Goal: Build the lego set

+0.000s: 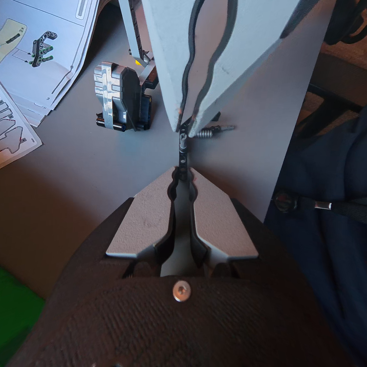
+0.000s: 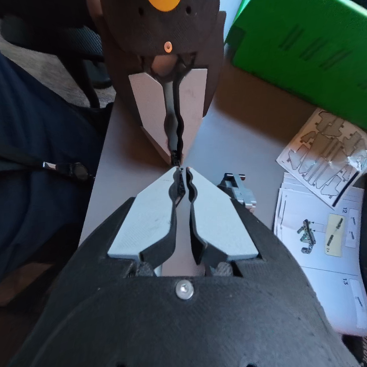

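Note:
A thin black Lego beam with holes (image 1: 182, 156) is held between both grippers above the grey table (image 1: 99, 158). My left gripper (image 1: 183, 169) is shut on its near end. My right gripper (image 1: 185, 131) comes in from the top, facing it, and is shut on the far end. A light grey pin (image 1: 182, 141) sits in the beam between the two sets of tips. In the right wrist view the beam (image 2: 180, 183) lies between my right gripper's (image 2: 182, 168) fingers, and the left gripper (image 2: 175, 158) grips it from the opposite side.
A grey and black Lego assembly (image 1: 119, 99) stands on the table, also in the right wrist view (image 2: 240, 190). A spring shock part (image 1: 206, 132) lies behind the right gripper. Instruction pages (image 1: 29, 59) (image 2: 317, 228) and a green box (image 2: 307, 49) lie alongside. A person's dark blue clothing (image 2: 39, 158) is at the table edge. My hands' fingertips stand some 5 cm from each other.

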